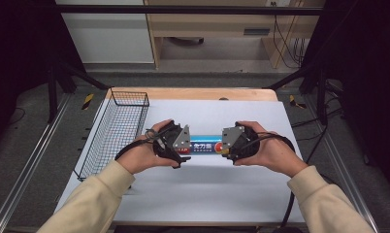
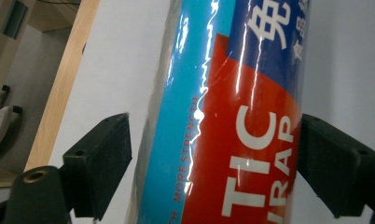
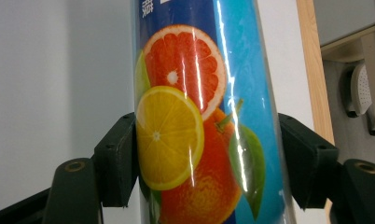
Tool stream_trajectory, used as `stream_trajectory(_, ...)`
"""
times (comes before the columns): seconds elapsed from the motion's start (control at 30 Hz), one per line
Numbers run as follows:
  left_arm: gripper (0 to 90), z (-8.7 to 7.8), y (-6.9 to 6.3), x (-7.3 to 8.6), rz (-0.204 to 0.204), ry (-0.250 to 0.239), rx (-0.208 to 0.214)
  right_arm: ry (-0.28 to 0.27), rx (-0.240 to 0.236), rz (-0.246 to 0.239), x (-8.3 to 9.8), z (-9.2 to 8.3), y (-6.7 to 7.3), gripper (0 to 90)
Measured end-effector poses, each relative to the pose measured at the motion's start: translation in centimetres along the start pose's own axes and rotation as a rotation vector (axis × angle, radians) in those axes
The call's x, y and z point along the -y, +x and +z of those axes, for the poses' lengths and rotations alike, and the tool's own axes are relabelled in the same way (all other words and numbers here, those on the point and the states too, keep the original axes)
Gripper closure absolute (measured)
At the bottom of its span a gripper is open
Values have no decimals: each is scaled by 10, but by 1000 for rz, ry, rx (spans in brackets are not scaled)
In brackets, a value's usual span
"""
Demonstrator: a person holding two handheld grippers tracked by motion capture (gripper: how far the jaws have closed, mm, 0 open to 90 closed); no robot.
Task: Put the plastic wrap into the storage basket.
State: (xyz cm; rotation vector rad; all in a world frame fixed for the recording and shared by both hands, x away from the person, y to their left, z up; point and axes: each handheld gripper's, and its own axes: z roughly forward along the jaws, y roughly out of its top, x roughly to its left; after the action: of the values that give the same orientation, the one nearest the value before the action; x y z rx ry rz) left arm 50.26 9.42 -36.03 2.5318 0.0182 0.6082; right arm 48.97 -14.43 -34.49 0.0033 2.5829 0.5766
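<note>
At the far left of the white counter (image 1: 207, 194) stands an empty black wire mesh basket (image 1: 116, 131), well apart from what I am working on. My left tool (image 1: 182, 149) sits at the left end of a glossy cylindrical roll of plastic wrap in blue, turquoise and red packaging (image 1: 206, 145). In the left gripper view that roll (image 2: 227, 116) runs up between the two black jaws: the one at the picture's right touches the red printed part, while the one at the picture's left stands just beside the roll with a thin strip of white counter showing in between. So that tool is not yet pinching; its jaws are still a little spread around the roll.

The roll lies crosswise between my two hands near the middle of the counter. My right tool (image 1: 228, 144) has the right end, and in the right gripper view both black jaws press against the sides of the roll (image 3: 195, 130), over the printed orange and lemon slices, clamped on it.
</note>
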Motion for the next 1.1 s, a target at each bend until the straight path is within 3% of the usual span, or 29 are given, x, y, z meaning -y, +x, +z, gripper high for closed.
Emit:
stream_trajectory(0.27,239,1,3,0,6,39,4,-6,8,6,-4,0,0,306)
stream_trajectory(0.47,274,4,0,-2,30,99,-6,-2,-4,4,-6,2,1,306)
stream_trajectory(0.73,282,2,-8,-1,13,102,-8,-10,-23,9,-4,7,2,301)
stream_trajectory(1.0,284,1,-15,3,7,109,-42,-6,-21,-9,-5,15,6,293)
stream_trajectory(1.1,286,1,-14,4,-10,99,-45,0,-5,-16,-6,17,5,215)
